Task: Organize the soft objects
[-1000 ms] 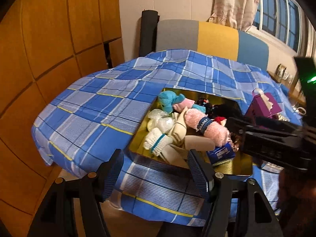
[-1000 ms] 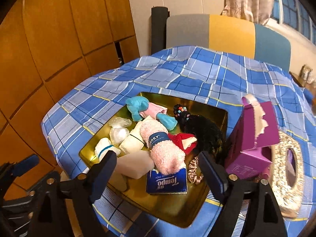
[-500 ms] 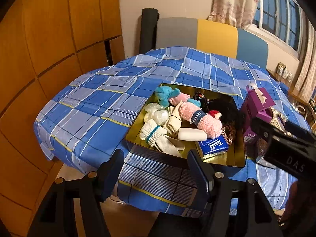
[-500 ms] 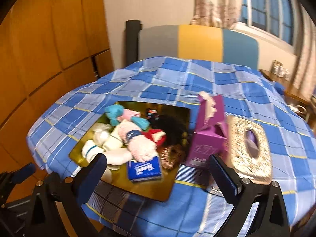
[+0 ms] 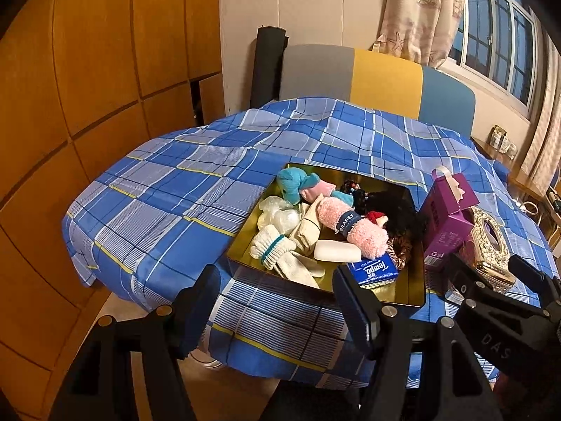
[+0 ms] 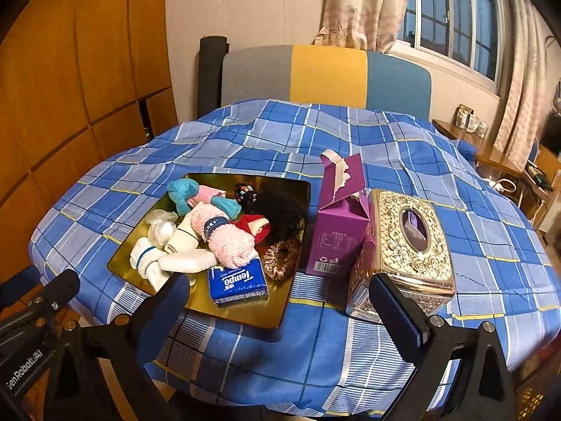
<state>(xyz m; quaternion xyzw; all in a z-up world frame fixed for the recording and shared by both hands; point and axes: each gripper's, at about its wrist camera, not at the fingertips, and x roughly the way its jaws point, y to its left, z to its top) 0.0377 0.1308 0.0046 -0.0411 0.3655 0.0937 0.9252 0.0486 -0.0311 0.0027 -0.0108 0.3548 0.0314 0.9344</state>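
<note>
Two tools: both are hanging off the near edge of the table, neither touching anything.
Left tool (image 5: 277, 301): its jaws are standing spread, carrying nothing, and pointing at the near wall of the tray.
Right tool (image 6: 280, 310): its jaws are gaping wide, carrying nothing, and pointing between the tray and the boxes.
Table: a blue checked cloth (image 6: 403, 161) is covering it.
Tray: a shallow gold metal tray (image 6: 273, 310) is sitting on the cloth and holding all the soft items.
Contents, rear: a turquoise and pink plush toy (image 5: 298, 184) and a black frizzy hairpiece (image 6: 280, 210) are lying at the back.
Contents, centre: a rolled pink fluffy towel with a dark band (image 5: 350, 224) is lying across the heap, touching a red cloth piece (image 6: 254, 226).
Contents, left: clear crumpled plastic bags (image 5: 278, 212) and a white knitted glove with a teal stripe (image 5: 271, 247) are lying along the left wall.
Contents, front: a blue Tempo tissue pack (image 6: 238, 282), a white oblong soft block (image 5: 336, 251) and a brown satin scrunchie (image 6: 282, 259) are lying nearest the tools.
Beside the tray: an open purple carton (image 6: 338, 224) is standing just right of it, touching an ornate gold tissue box (image 6: 410, 245).
Step in hand: the items are lying heaped, not sorted; this is fitting either an approach or a pause between picks.
Next move: it is probably calling for one tool to descend, jaws wide, onto a single front item without dragging its neighbours.
</note>
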